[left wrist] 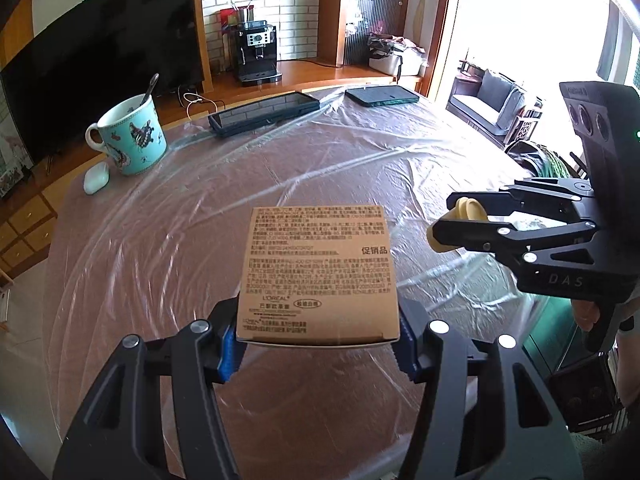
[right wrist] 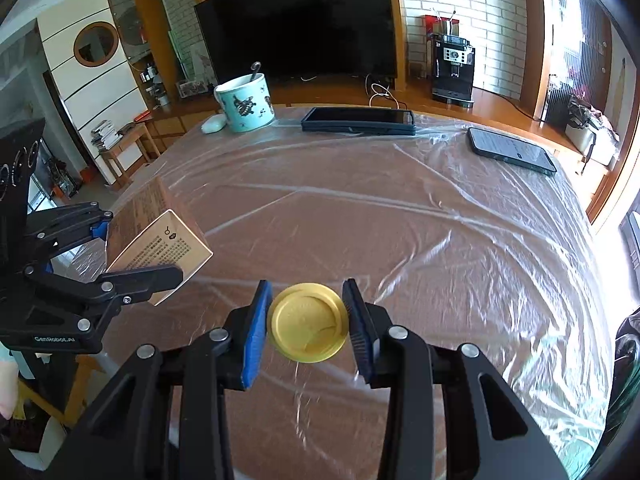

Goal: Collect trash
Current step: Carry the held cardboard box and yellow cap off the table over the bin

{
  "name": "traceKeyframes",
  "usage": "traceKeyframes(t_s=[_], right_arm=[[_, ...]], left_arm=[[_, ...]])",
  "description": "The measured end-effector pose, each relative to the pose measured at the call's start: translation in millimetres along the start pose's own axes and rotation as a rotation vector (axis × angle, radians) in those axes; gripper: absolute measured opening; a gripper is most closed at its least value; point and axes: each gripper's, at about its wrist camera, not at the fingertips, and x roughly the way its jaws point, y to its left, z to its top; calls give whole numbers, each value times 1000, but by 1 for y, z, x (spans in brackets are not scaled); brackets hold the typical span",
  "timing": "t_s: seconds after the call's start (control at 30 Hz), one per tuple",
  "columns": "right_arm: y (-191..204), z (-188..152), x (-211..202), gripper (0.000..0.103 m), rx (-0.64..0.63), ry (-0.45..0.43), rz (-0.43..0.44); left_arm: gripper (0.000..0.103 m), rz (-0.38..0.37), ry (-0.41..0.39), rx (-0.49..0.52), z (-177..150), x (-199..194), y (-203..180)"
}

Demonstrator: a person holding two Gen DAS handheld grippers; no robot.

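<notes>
Broad table (left wrist: 168,248) under crinkled clear plastic sheeting (right wrist: 460,240), filling both wrist views, with a dark television (right wrist: 296,24) on the wooden ledge beyond its far edge

Far side of the table, left to right in the right wrist view: teal patterned mug (right wrist: 245,103) with a spoon (right wrist: 254,70) standing in it, small white case (right wrist: 213,124) lying just beside the mug, long dark device (right wrist: 358,121) lying flat, dark phone (right wrist: 512,151) lying flat nearer the window corner

Black coffee machine (right wrist: 453,69) past the table, against the white brick wall

Near side of the table, raised clear of the sheeting: brown cardboard box (left wrist: 318,272) printed with small text and an L'OREAL mark, pinched by its near end between the blue pads (left wrist: 228,346) of the left gripper (left wrist: 316,340), printed face up and far end pointing toward the long dark device

Right of the box and also above the table: right gripper (right wrist: 307,322), closed on a round yellow lid (right wrist: 307,322), blue pads (right wrist: 254,328) pressing its rim from both sides, top of the lid facing the camera; same lid visible in the left wrist view as a pale yellow disc held edge-on at the black fingertips (left wrist: 466,220)

Box and lid well apart, each held off the table surface in its own gripper
</notes>
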Motion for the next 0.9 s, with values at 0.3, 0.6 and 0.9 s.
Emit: traceKeyframes(t_s=[0.3,0.6,0.9], right_arm=[[10,-20,-27,37,-20,-28,20],[24,-37,-55,37,-49,-59,56],[41,-62,-79,37,-83,-66,87]], left_arm=[[59,-14,-18,-4,-21,-20,-10],[59,-29,-38,10,-42,-45,-24],[59,-27,-32,55,-65,-63,-44]])
